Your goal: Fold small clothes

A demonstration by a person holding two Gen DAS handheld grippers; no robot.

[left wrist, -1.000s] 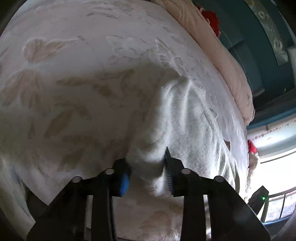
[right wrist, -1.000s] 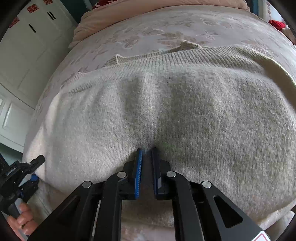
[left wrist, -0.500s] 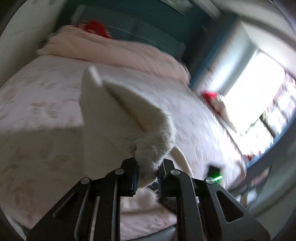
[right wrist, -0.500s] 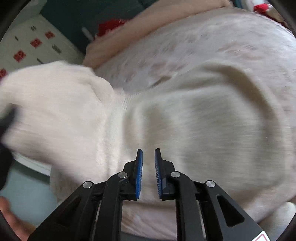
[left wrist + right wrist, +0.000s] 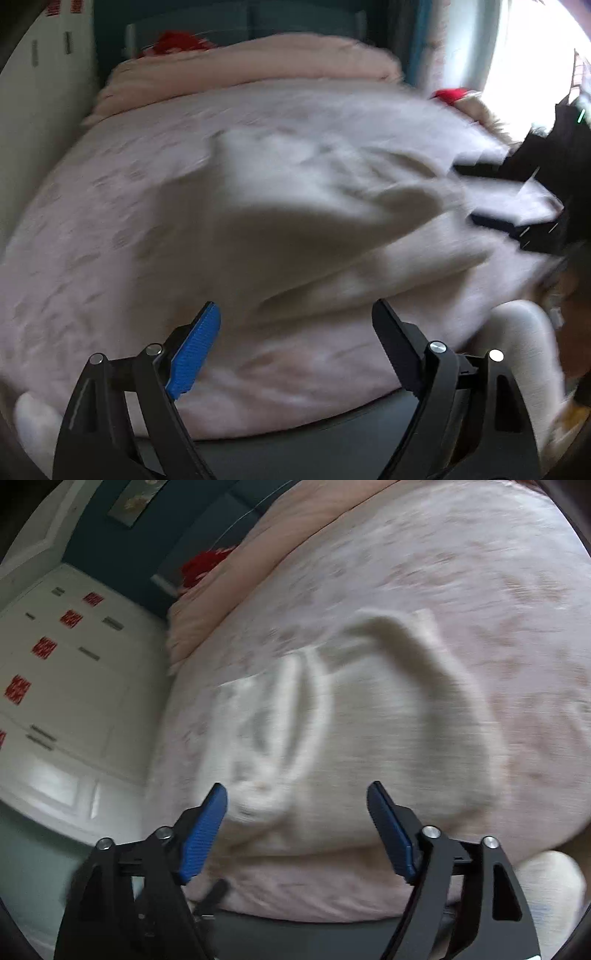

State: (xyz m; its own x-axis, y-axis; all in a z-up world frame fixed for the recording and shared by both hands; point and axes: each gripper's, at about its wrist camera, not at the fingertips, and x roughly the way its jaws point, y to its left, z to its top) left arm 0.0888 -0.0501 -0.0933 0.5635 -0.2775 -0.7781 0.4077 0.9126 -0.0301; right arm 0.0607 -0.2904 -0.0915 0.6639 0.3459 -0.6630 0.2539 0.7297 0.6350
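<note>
A cream knitted sweater (image 5: pixel 295 229) lies rumpled on the pink bedspread (image 5: pixel 92 221), one part folded over the body. The right wrist view shows the same sweater (image 5: pixel 369 738) with a sleeve laid across its left side. My left gripper (image 5: pixel 295 332) hangs above the sweater's near edge; its jaws are opening wide and nothing is between them. My right gripper (image 5: pixel 295 812) is also above the near edge, jaws opening wide, holding nothing. The right gripper appears at the right edge of the left wrist view, as a black shape (image 5: pixel 535 192). Both views are blurred by motion.
A pink duvet (image 5: pixel 251 62) is rolled along the head of the bed with something red (image 5: pixel 177 40) behind it. White cupboards (image 5: pixel 55 686) stand left of the bed. A bright window (image 5: pixel 535 48) is at the right. The bed's near edge (image 5: pixel 314 908) runs below my fingers.
Both grippers let go of the sweater and opened wide. The lifted sleeve now lies dropped on the sweater's body. Both hands pulled back towards the bed's near edge.
</note>
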